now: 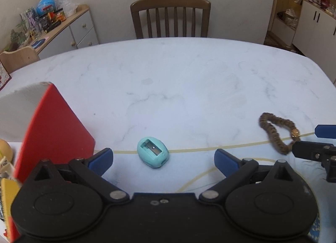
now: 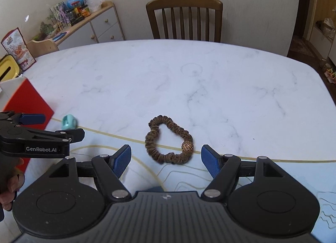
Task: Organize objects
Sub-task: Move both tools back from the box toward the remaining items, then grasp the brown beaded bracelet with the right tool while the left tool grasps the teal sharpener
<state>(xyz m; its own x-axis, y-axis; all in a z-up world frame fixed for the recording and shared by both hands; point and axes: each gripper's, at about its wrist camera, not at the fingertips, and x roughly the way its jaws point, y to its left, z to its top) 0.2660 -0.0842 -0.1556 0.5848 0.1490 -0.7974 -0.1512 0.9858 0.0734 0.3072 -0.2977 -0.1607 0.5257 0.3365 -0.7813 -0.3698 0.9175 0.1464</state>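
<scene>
Landmark: I place everything against the red box (image 1: 52, 129), which stands at the left side of the marble table (image 1: 178, 79).
Sharpener: the teal pencil sharpener (image 1: 152, 152) lies on the table just right of the red box, blade slot facing up.
Hair tie: the brown hair tie (image 2: 168, 140) lies flat, well to the right of the box, past the sharpener.
Left gripper: my left gripper (image 1: 163, 159) hovers low with its jaws spread wide; the sharpener sits between them, touching neither.
Right gripper: my right gripper (image 2: 166, 160) also has its jaws spread, the hair tie just ahead of the tips and not yet between them.
Step in hand: I judge both grippers are lining up a pick.
Doing it well: I would ease the left one forward until the pads flank the sharpener's rounded sides, then close slowly so it does not squirt out.
Pose: both grippers point away from me, tilted down at the table, the right one well right of the box.
</scene>
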